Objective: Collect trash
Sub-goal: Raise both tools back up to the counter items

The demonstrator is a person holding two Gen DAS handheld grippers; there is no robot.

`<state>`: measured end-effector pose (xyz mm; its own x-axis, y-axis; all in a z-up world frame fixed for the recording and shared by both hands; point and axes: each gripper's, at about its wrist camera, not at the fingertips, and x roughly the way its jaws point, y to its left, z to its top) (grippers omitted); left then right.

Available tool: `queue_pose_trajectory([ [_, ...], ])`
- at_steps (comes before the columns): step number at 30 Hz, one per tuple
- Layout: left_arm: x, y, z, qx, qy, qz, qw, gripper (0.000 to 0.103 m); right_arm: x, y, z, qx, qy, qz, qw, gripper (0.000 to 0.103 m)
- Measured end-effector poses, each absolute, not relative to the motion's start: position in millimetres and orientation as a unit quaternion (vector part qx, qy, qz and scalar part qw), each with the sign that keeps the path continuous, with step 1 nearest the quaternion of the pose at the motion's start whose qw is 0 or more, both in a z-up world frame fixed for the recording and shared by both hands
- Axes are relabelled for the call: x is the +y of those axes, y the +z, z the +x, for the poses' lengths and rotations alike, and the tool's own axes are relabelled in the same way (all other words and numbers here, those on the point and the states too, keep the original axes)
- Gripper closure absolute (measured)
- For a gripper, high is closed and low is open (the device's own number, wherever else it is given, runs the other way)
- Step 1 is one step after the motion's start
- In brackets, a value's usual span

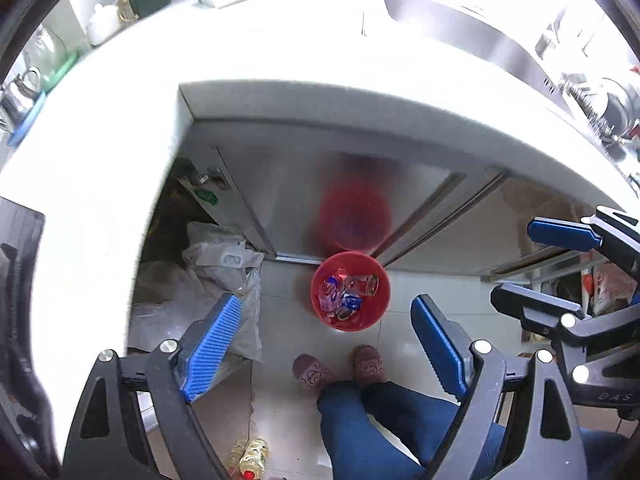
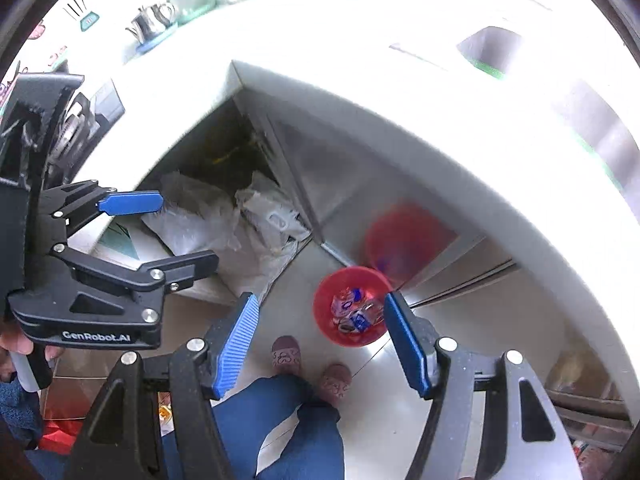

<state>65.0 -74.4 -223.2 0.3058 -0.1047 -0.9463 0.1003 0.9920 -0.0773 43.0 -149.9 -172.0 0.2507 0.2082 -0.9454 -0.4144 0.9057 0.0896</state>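
Note:
A small red bin stands on the tiled floor against the steel cabinet front, far below both grippers. Crumpled wrappers, some blue and white, lie inside it. In the left wrist view my left gripper is open, its blue pads wide apart with nothing between them. My right gripper shows at the right edge, also open. The right wrist view has the same red bin with wrappers low in the middle. There my right gripper is open and holds nothing, and my left gripper is open at the left.
A white countertop curves above the cabinet, with a sink at the right and kettles and cups at the back. Plastic bags are heaped left of the bin. A person's legs and slippers stand near it. An oil bottle lies on the floor.

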Motion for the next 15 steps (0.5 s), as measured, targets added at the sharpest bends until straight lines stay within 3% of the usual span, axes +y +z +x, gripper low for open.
queue_pose_trajectory([
  [9,-75.2,-148.8,75.4,0.536,-0.051,-0.001,0.843,0.017,-141.4,-113.3,50.3,0.531,0.200,-0.100,0.817,0.039],
  [15,-73.9,-114.2,99.0,0.505,-0.049,0.005,0.862,0.017,-142.4,-85.4,73.8,0.487,0.201,-0.092,0.845,0.024],
])
